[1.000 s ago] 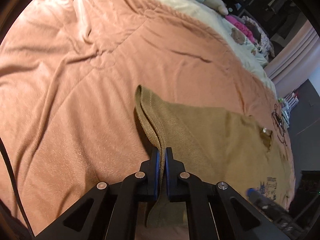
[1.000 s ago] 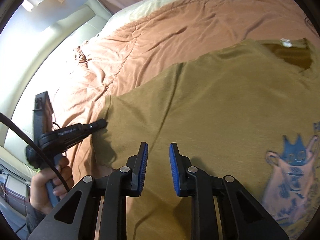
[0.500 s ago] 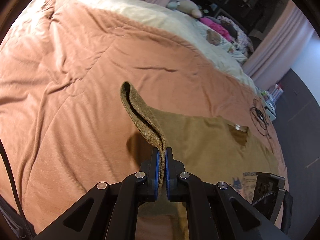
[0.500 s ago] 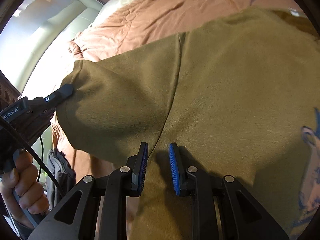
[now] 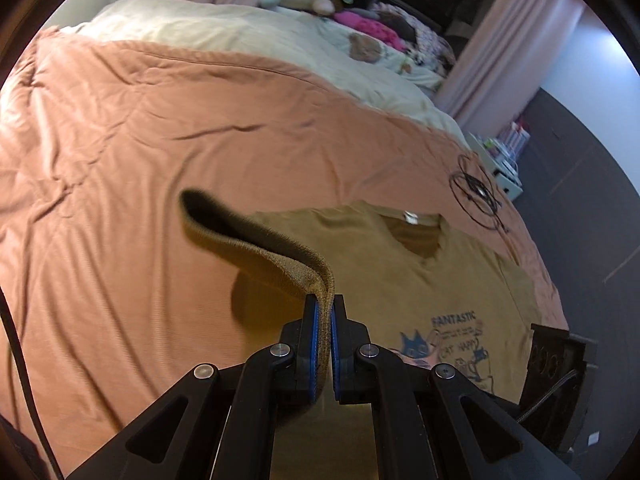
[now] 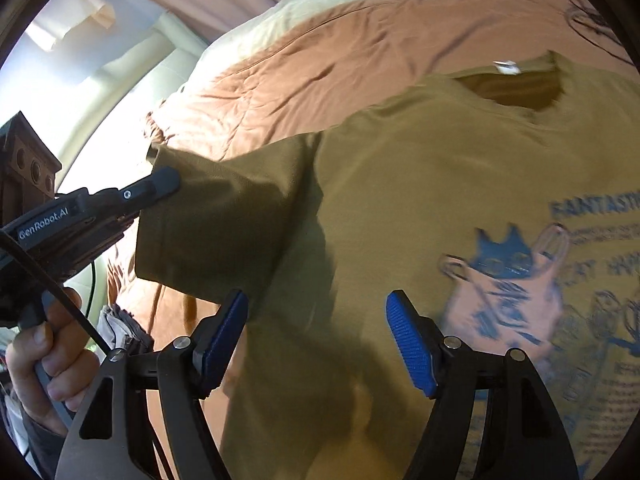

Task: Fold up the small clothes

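A tan T-shirt [image 5: 448, 280] with a blue cat print lies front up on the salmon bedspread [image 5: 120, 184]; the same T-shirt [image 6: 420, 184] fills the right wrist view. My left gripper [image 5: 324, 304] is shut on the hem of the shirt's sleeve [image 5: 256, 252] and holds it lifted off the bed. From the right wrist view, that left gripper [image 6: 164, 180] pinches the sleeve [image 6: 224, 216] at its edge. My right gripper [image 6: 316, 316] hovers over the shirt's side below the armpit, its jaws opening wide, with no cloth pinched between them.
A cream sheet [image 5: 240, 36] and soft toys [image 5: 364, 46] lie at the far end of the bed. A black cable loop [image 5: 478, 192] rests on the bedspread beyond the collar. A hand [image 6: 44, 356] holds the left gripper's handle. Dark floor runs along the right.
My left gripper has raised the sleeve and carried it toward the shirt's body. The right gripper's jaws went from nearly closed to wide apart, and it shifted over the shirt.
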Demonstrator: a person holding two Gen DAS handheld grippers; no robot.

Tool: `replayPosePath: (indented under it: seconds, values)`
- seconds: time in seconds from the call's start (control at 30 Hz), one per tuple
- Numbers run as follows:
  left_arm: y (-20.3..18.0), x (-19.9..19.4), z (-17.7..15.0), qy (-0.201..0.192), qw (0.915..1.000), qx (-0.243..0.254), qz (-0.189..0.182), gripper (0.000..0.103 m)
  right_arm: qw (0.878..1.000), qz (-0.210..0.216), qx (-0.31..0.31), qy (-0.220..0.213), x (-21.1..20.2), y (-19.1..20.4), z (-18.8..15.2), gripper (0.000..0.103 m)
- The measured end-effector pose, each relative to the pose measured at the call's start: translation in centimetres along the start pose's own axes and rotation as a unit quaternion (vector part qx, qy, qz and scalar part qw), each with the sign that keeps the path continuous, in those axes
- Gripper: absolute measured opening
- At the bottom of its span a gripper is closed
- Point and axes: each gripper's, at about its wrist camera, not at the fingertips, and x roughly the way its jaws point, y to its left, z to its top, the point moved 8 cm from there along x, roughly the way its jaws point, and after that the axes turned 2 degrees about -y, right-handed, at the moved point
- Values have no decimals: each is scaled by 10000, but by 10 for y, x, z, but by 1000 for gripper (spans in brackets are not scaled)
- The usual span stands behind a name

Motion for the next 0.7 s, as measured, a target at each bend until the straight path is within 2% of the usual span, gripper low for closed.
replayPosePath:
  seconds: [0.27, 0.3, 0.37, 0.43, 0.5, 0.6, 0.7]
  values:
    - [-53, 42, -27, 498, 9978, 248, -355, 6, 9991, -185, 345, -165, -44, -41, -8, 71]
    - [-57, 46, -30, 571, 9974, 295, -331, 8, 9989, -207, 380, -169, -48, -46, -10, 71]
    - [-67, 55, -41, 826, 9950, 438, -344, 23, 9985, -241, 454, -168, -54, -54, -13, 71]
    - [-73, 56, -46, 884, 9939, 451, -488, 47, 9983, -260, 495, -167, -58, -57, -15, 71]
    - [-72, 51, -46, 836, 9944, 431, -487, 52, 9982, -274, 500, -164, -63, -58, -18, 71]
    - [-62, 37, -43, 735, 9958, 320, -436, 52, 9986, -313, 405, -153, -65, -54, -20, 71]
    - [-42, 22, -39, 625, 9977, 199, -194, 52, 9992, -338, 185, -119, -59, -42, -18, 71]
